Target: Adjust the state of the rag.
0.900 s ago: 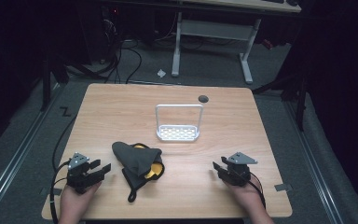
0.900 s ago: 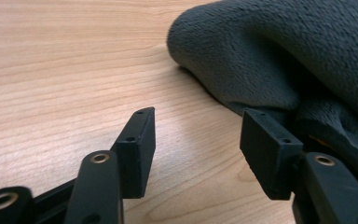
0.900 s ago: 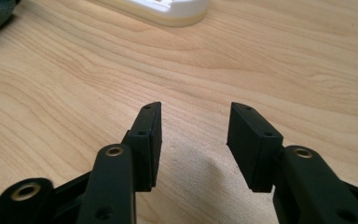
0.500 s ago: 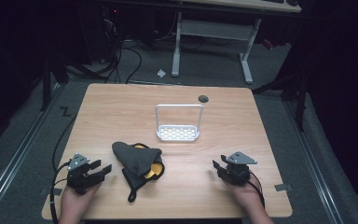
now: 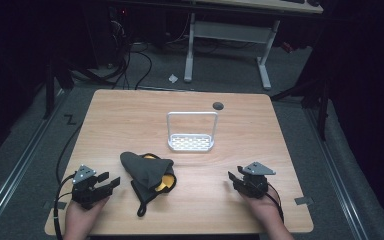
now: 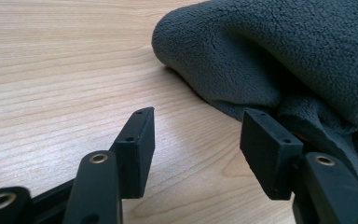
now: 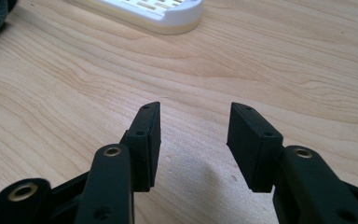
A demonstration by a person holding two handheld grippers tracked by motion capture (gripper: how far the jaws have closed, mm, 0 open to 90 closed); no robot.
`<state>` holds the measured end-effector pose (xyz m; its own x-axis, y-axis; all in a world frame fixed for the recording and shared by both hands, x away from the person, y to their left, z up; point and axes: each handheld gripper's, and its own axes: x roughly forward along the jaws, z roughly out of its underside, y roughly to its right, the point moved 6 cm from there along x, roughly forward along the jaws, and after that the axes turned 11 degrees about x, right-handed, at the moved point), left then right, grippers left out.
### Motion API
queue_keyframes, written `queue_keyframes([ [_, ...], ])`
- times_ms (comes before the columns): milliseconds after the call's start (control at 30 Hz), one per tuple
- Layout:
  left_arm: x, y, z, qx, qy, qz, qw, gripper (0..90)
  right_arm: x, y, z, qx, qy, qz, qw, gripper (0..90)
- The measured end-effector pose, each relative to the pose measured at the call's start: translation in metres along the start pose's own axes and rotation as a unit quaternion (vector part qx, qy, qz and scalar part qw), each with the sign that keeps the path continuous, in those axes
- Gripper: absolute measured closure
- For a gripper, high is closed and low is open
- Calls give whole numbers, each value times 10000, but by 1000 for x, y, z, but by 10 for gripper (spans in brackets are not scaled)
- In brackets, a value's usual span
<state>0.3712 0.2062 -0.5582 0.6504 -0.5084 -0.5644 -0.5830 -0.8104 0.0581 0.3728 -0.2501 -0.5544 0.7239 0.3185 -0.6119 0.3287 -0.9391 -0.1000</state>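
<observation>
While unheld, cloth (image 5: 147, 172) beside left gripper (image 5: 107, 183).

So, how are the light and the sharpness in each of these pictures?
High view: the light wooden table is lit, surroundings nearly black, picture soft. Left gripper view: the grey fleece pouch is sharp. Right gripper view: the white slotted tray is slightly blurred.

So on the table (image 5: 130, 110) the rack (image 5: 191, 131) sits about dead center. A small round thing (image 5: 218, 105) is at 1 o'clock from it, near the far edge. The cloth pouch (image 5: 148, 174) lies at 7 o'clock from the rack, toward the near side. Left gripper (image 5: 104, 184) is at 9 o'clock of the pouch, just beside it; right gripper (image 5: 234, 179) is at 3 o'clock, well apart, with bare table between.
</observation>
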Motion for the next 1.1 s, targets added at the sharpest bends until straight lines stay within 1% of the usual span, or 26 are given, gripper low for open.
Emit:
queue_keyframes([
  [133,-1,2,-1,-10,24,39,10000,452,0,0,0,23,-1,14,10000,549],
  [200,-2,4,-3,-20,62,83,9999,452,0,1,0,-4,-1,16,10000,546],
  [300,-3,8,-6,10,125,139,9998,451,1,1,0,1,-11,20,10000,544],
  [333,-5,12,-8,13,193,201,9996,449,1,0,0,5,-16,25,10000,542],
  [400,-6,14,-9,24,207,235,9995,449,1,0,0,4,-14,26,10000,541],
  [467,-6,21,-12,96,249,305,9992,446,1,1,0,8,-18,30,10000,541],
  [567,-6,27,-14,149,264,353,9989,442,1,0,0,3,-23,29,10000,540],
  [600,-6,32,-15,177,277,430,9985,437,1,0,0,1,-26,27,10000,538],
  [633,-6,32,-15,177,277,430,9985,435,1,0,0,1,-26,27,10000,538],
  [667,-5,36,-16,179,275,483,9983,435,1,0,0,-1,-24,28,10000,537],
  [700,-4,39,-16,219,252,521,9981,432,1,0,0,-4,-23,28,10000,536],
  [733,-2,46,-17,276,230,618,9974,425,1,0,1,6,-32,26,10000,535],
  [800,2,54,-17,357,201,681,9968,418,1,0,1,1,-37,25,10000,537],
  [833,2,54,-17,357,201,681,9968,413,1,0,1,1,-37,25,10000,537],
  [867,4,57,-17,385,180,714,9965,413,2,0,1,-8,-33,30,10000,541],
  [900,10,64,-18,448,116,730,9963,399,2,0,1,-38,-29,19,10000,544],
  [967,17,69,-18,527,40,683,9963,375,2,-1,1,-32,-38,19,10000,541],
  [1000,17,69,-18,527,40,683,9963,355,2,-1,1,-32,-38,19,10000,541],
  [1033,21,71,-18,551,-18,651,9964,355,3,-2,0,-57,-37,11,10000,541],
  [1067,29,74,-18,581,-131,557,9967,338,3,-4,1,-47,-60,9,10000,540],
  [1100,33,74,-18,611,-211,503,9966,334,4,-4,1,-80,-66,1,9999,540],
])
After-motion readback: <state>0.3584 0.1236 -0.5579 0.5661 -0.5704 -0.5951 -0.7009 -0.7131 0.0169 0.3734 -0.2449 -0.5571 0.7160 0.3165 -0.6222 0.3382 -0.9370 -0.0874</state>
